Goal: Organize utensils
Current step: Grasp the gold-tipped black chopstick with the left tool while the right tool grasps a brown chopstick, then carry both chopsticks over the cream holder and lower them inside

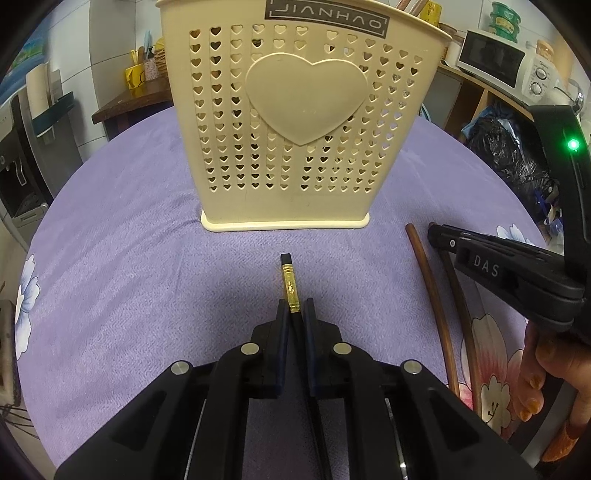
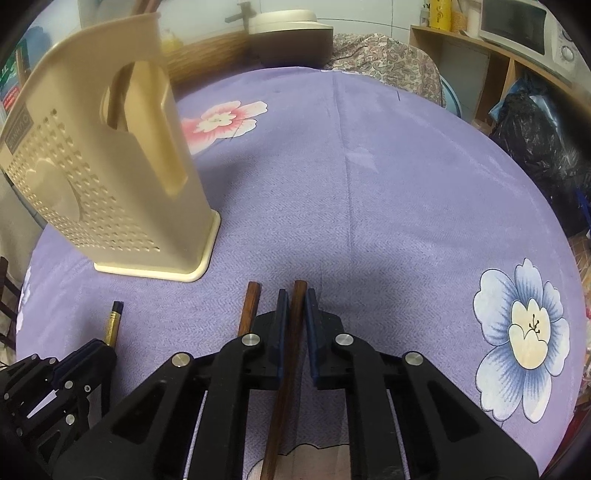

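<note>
A cream utensil holder (image 1: 291, 122) with heart-shaped holes stands upright on the purple tablecloth; it also shows in the right wrist view (image 2: 110, 184), with brown chopsticks inside. My left gripper (image 1: 294, 314) is shut on a black chopstick with a gold band (image 1: 288, 284), its tip pointing at the holder's base. The same chopstick shows at lower left in the right wrist view (image 2: 113, 325). My right gripper (image 2: 294, 302) is shut on a brown wooden chopstick (image 2: 295, 306). A second brown chopstick (image 2: 249, 306) lies on the cloth just left of it. Both brown chopsticks (image 1: 432, 295) show in the left wrist view under the right gripper (image 1: 439, 232).
The round table's purple cloth (image 2: 369, 184) has flower prints. A microwave (image 1: 495, 61) sits on a wooden shelf at the right, with a black bag (image 1: 506, 151) below it. A rice cooker (image 2: 291, 29) and patterned fabric stand beyond the table's far edge.
</note>
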The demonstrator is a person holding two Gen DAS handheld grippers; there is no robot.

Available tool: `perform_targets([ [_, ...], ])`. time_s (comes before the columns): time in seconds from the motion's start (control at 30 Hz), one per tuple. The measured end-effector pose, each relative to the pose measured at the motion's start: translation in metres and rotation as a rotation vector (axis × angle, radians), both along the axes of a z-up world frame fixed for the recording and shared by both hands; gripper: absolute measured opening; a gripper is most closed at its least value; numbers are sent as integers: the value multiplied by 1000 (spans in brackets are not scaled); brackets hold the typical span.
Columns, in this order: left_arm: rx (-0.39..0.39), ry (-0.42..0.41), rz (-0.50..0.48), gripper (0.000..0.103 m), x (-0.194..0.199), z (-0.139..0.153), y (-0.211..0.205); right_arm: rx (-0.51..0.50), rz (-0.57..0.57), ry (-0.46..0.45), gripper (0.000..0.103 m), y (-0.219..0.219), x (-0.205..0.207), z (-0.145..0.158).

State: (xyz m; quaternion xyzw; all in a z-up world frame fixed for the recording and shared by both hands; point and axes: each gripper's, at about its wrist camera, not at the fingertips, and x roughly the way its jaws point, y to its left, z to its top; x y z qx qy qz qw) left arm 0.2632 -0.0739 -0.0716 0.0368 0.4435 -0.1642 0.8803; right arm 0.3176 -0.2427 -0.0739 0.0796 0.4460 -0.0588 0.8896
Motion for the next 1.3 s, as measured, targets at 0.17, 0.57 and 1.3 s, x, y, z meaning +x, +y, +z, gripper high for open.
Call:
perform_targets([
  [0.17,-11,-23,11,9,2,8,5,39,12,-54,10,-6,-7,16],
  [0.57,-119,-243,33,8,-28,93,39,56,117,-310,8,-8,-69,112],
  [1.3,-179,-394,55,8,-55,148,69,29,218,-457,8,8,-121,188],
])
